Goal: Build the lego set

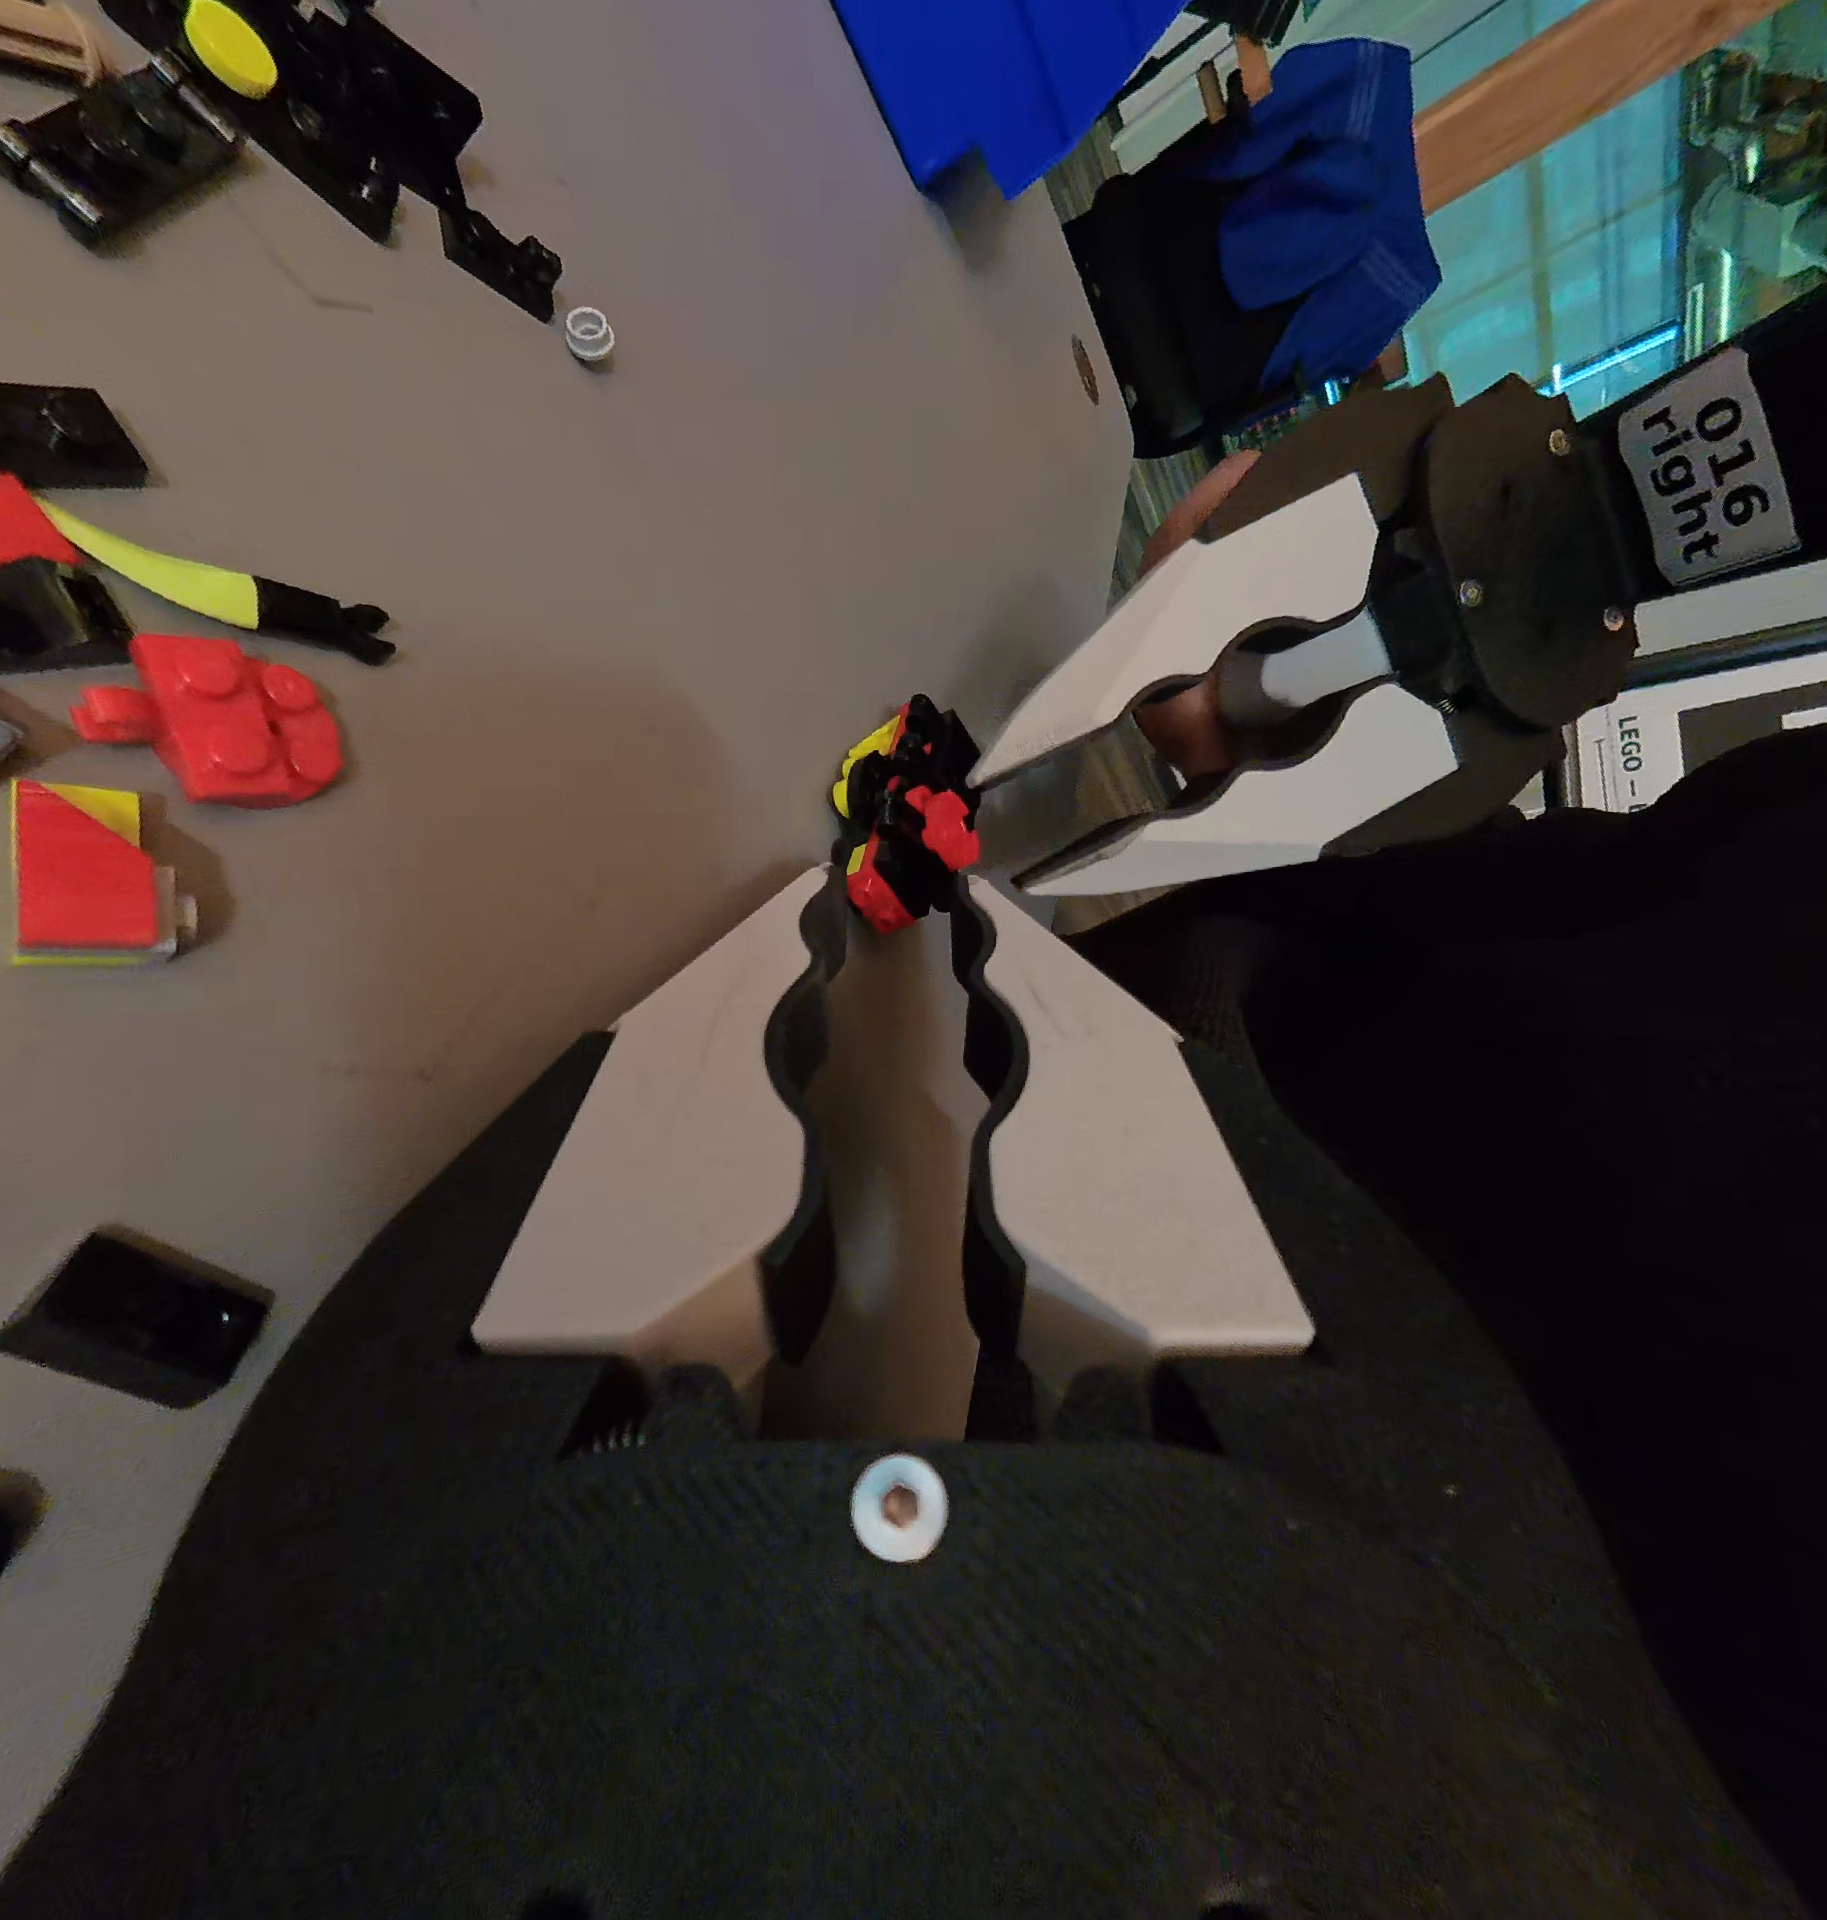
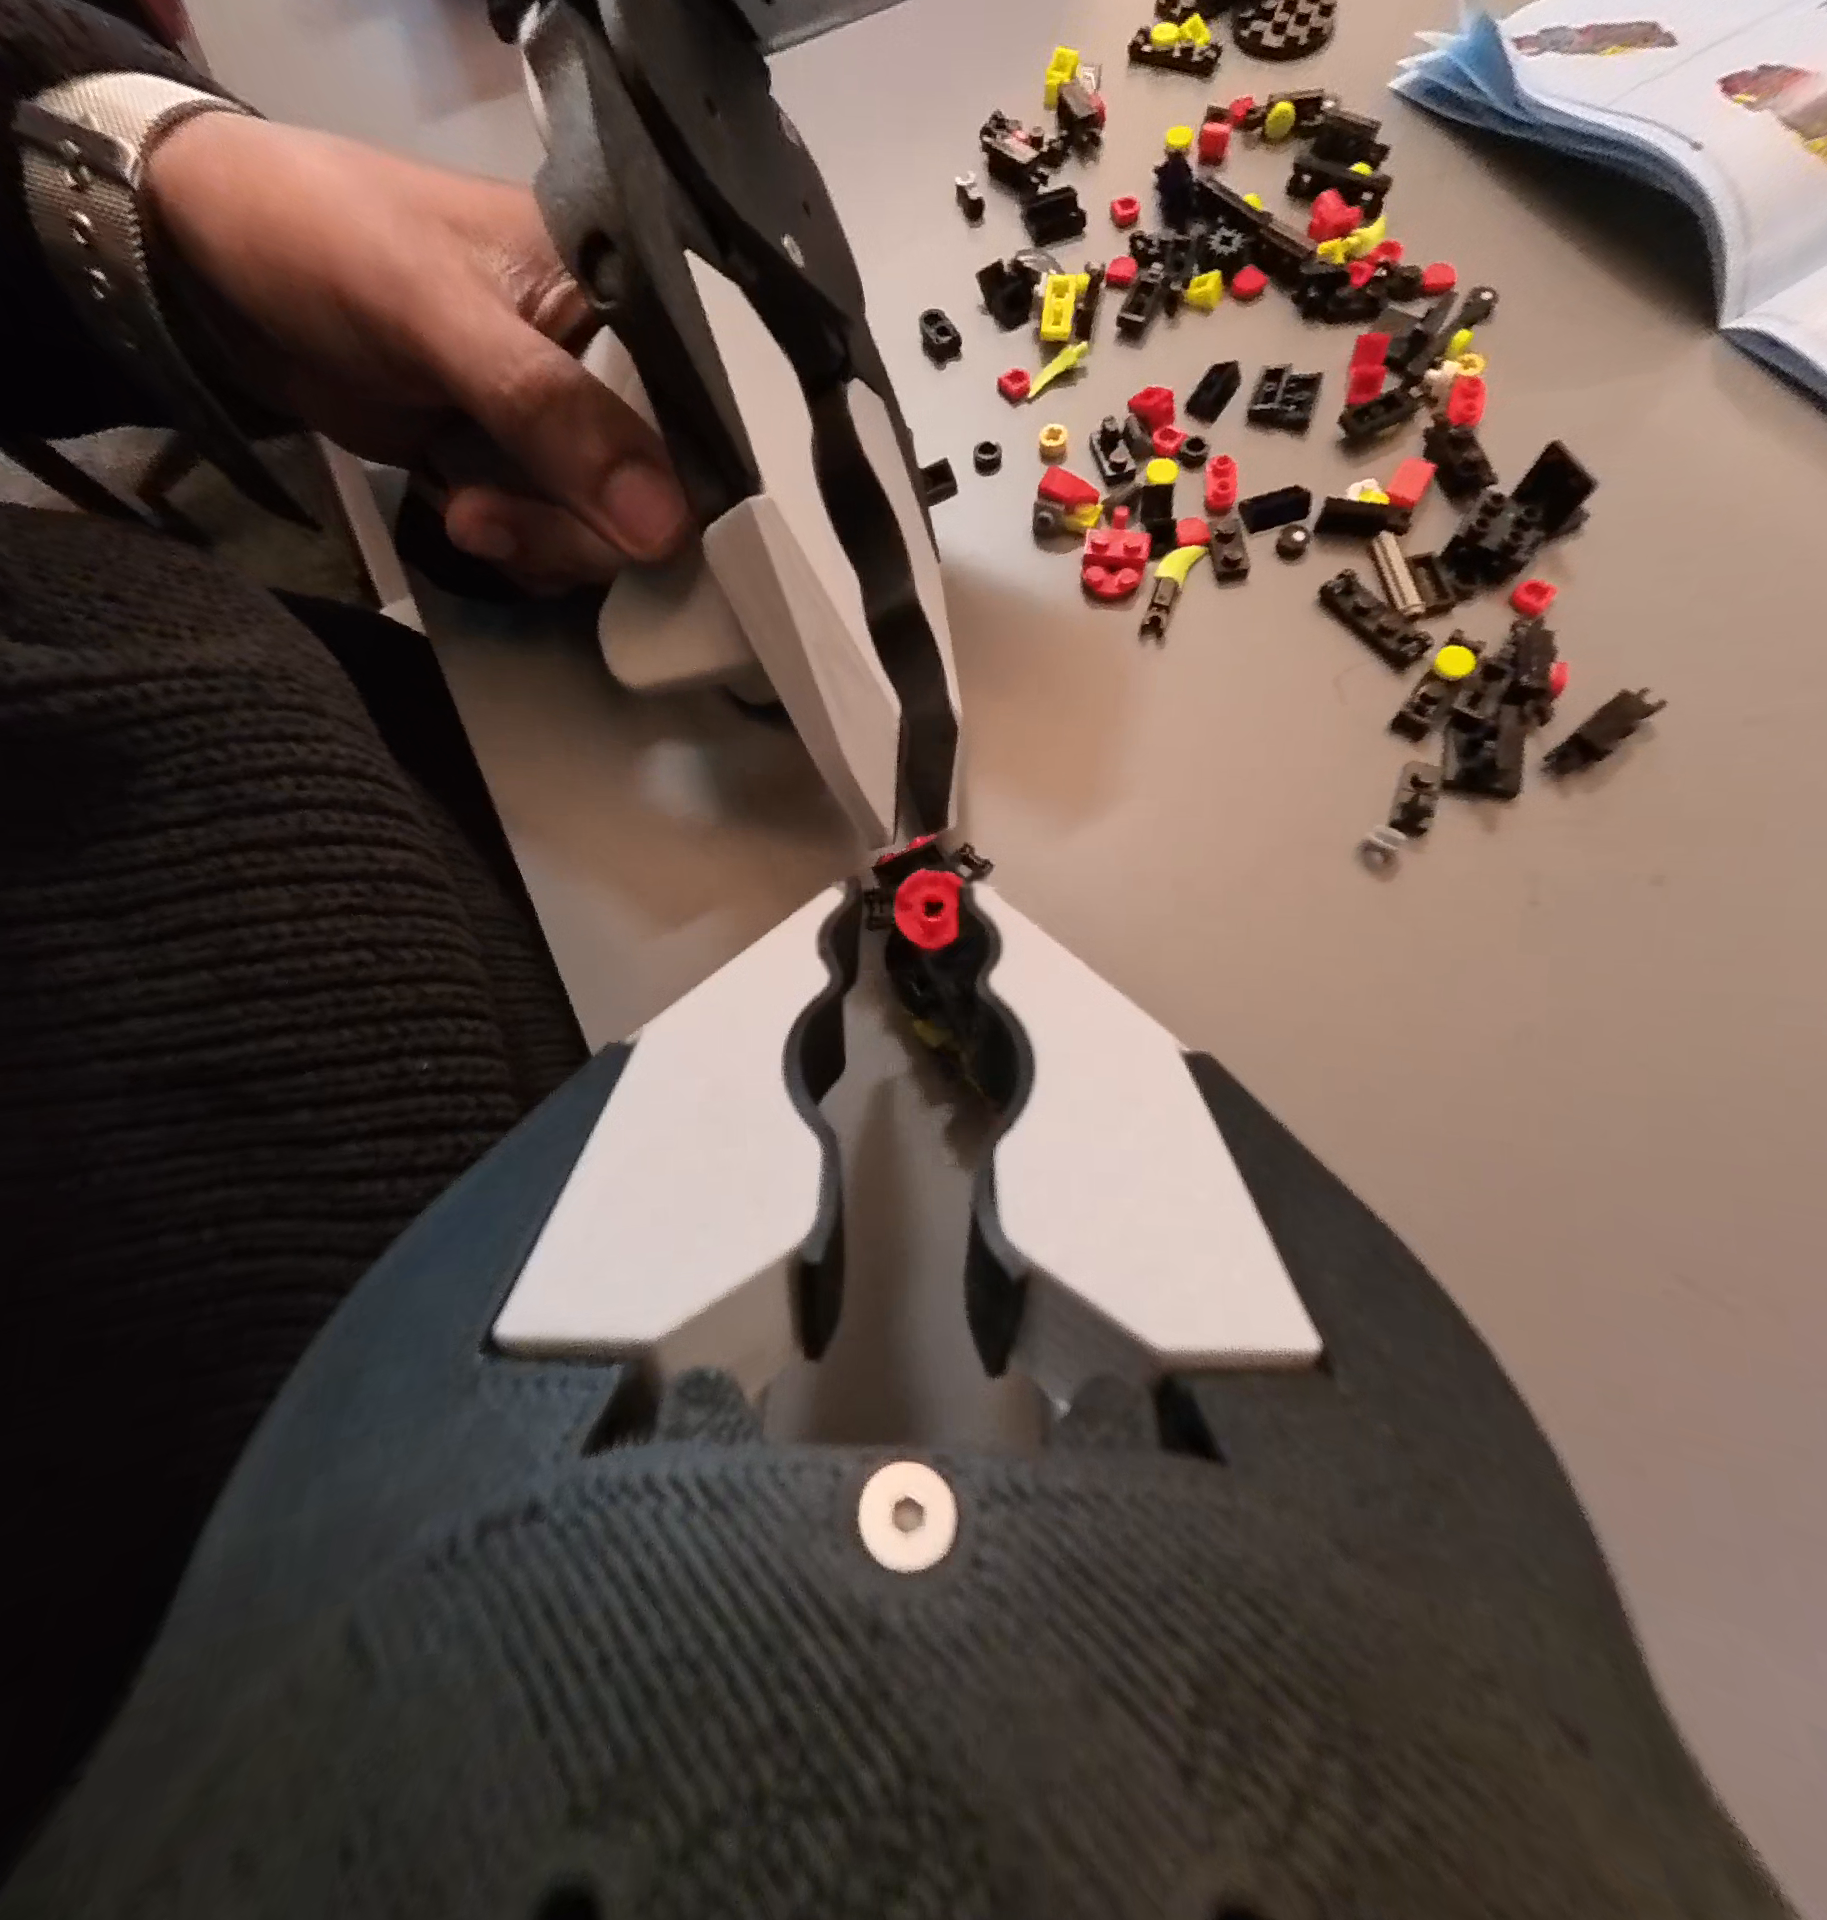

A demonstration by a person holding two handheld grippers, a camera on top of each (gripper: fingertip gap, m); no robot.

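Roughly centre of both views: a small brick assembly [image 1: 904, 821], black, red and yellow-green, held up off the grey tabletop [image 1: 680, 520] near its edge.

Left claw [image 1: 893, 894]: fingers narrowly apart, tips pinching the lower red-and-black end of the assembly. Right wrist view shows the same claw [image 2: 914, 831] coming down from above, a hand [image 2: 400, 343] on its handle, tips meeting the assembly's top.

Right claw [image 2: 914, 914]: fingers narrowly apart, closed around the assembly's other part; a red round piece [image 2: 927, 908] faces the camera between the tips, black and yellow-green pieces run back along the right pad. In the left wrist view this claw [image 1: 997, 826] enters from the right, tips at the red piece [image 1: 945, 826]; pad contact is not clear from that side.

Left of the assembly, well apart on the tabletop:
- red studded plate [image 1: 234, 717]
- red and yellow-green sloped piece [image 1: 83, 873]
- yellow-green curved piece [image 1: 171, 566] with a black end
- black plates [image 1: 130, 1320]
- small clear round stud [image 1: 589, 335]

Right wrist view: scattered pile of loose bricks [image 2: 1304, 395], black, red and yellow-green, farther back; open booklet [image 2: 1667, 156] at the far right corner. Blue bin [image 1: 992, 83] at the tabletop's far edge. Dark knitted sleeve [image 2: 161, 935] fills the left.
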